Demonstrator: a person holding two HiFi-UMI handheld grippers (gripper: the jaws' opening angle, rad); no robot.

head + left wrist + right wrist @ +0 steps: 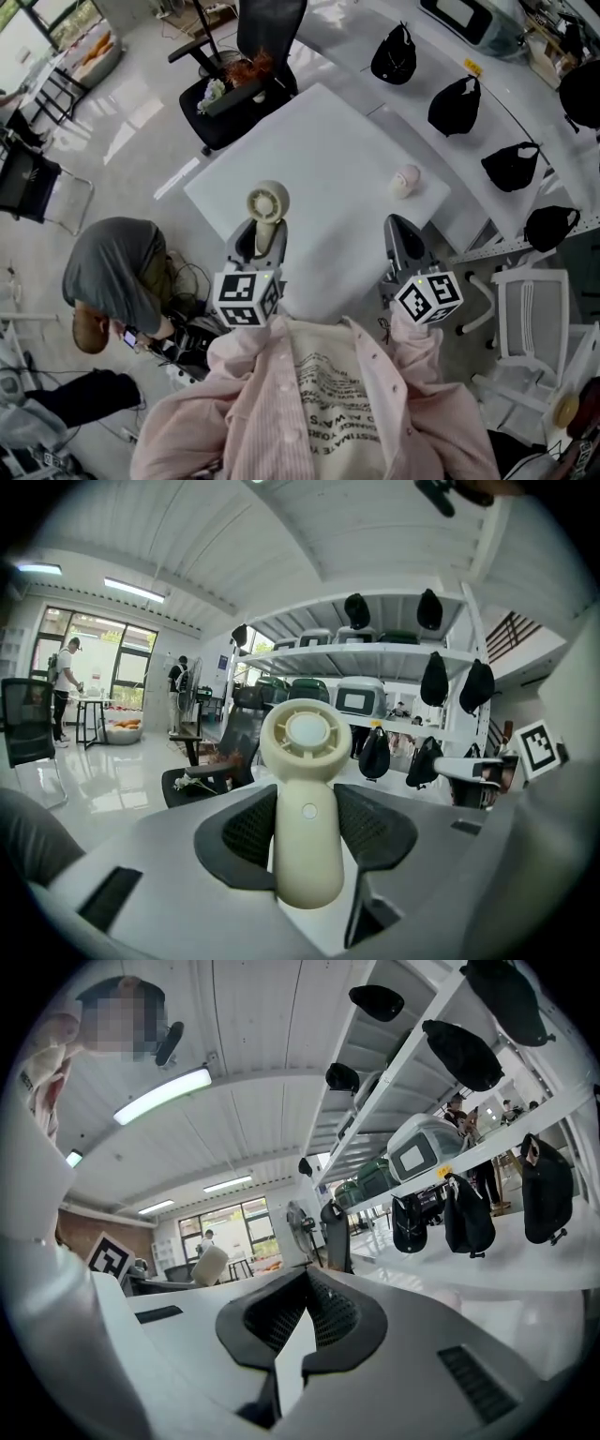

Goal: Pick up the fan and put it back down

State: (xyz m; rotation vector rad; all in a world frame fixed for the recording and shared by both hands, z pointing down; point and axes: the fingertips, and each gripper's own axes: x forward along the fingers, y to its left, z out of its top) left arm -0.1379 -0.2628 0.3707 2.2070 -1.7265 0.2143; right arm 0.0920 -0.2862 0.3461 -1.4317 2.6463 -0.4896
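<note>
A cream hand-held fan (268, 203) stands upright in my left gripper (262, 232), lifted above the near edge of the white table (328, 141). In the left gripper view the fan (305, 733) shows its round head above the jaws, and the left gripper (305, 797) has both black pads pressed on the handle. My right gripper (402, 228) hovers over the table's right near corner, apart from the fan. In the right gripper view the right gripper (305, 1285) has its jaws together with nothing between them, and the fan (208, 1265) shows small at the left.
A small pale round object (405, 181) lies on the table to the right. Several black caps (455, 105) sit on the white bench beyond. A black office chair (246, 80) stands behind the table, a person (117, 272) crouches at the left, and a white chair (530, 319) stands at the right.
</note>
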